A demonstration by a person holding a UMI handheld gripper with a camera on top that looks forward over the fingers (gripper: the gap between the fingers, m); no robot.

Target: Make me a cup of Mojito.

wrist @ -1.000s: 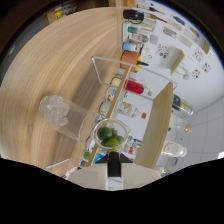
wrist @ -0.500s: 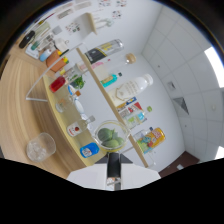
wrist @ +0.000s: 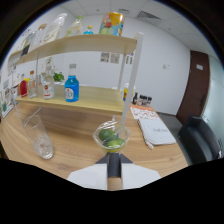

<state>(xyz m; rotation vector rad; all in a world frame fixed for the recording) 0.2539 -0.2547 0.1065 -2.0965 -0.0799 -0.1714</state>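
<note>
A small clear plastic cup [wrist: 111, 138] with green lime pieces in it sits right at my fingertips. My gripper [wrist: 113, 156] is shut on its base and holds it above the wooden table [wrist: 75, 135]. To the left of the fingers stands a tall clear glass [wrist: 39, 134] on the table, with what looks like ice in its lower part. Beyond them is a wooden shelf [wrist: 95, 97] carrying a blue bottle [wrist: 71, 89] and a clear bottle with a red label [wrist: 47, 87].
A white post [wrist: 131, 75] holds up the top shelf, where more bottles [wrist: 111, 22] stand. Small dark jars [wrist: 141, 100] sit at the shelf's right end. A white booklet [wrist: 154, 131] lies on the table to the right, with a black chair [wrist: 200, 142] past it.
The view has swung round and levelled out: the shelf now stands upright ahead and the tall glass is at the left. The cup of limes stayed at my fingertips throughout.
</note>
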